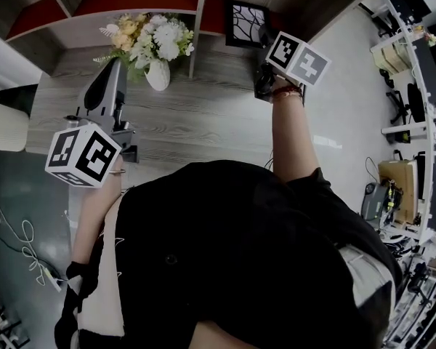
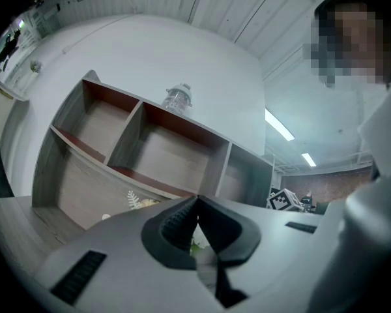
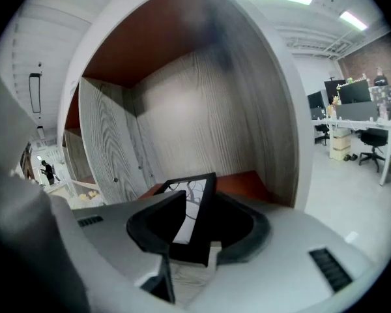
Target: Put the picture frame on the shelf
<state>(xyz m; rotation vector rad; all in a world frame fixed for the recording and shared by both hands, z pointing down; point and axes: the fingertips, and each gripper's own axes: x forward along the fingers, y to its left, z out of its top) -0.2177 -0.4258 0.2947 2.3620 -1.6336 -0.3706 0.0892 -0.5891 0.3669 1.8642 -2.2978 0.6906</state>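
The picture frame (image 1: 245, 24), black with a white branch print, stands in the right-hand compartment of the wood shelf (image 1: 200, 6) on its red floor. My right gripper (image 1: 264, 41) reaches into that compartment. In the right gripper view the picture frame (image 3: 194, 191) stands edge-on between the jaws of the right gripper (image 3: 212, 206), with a gap showing on its right side, so the jaws are open around it. My left gripper (image 1: 114, 64) hangs over the desk at the left, and in its own view the left gripper (image 2: 197, 202) is shut on nothing.
A white vase of flowers (image 1: 157, 46) stands on the grey wood desk (image 1: 203, 115) before the shelf's divider. A clear jar (image 2: 178, 98) sits on top of the shelf (image 2: 156, 155). Office chairs and desks (image 3: 352, 135) fill the room to the right.
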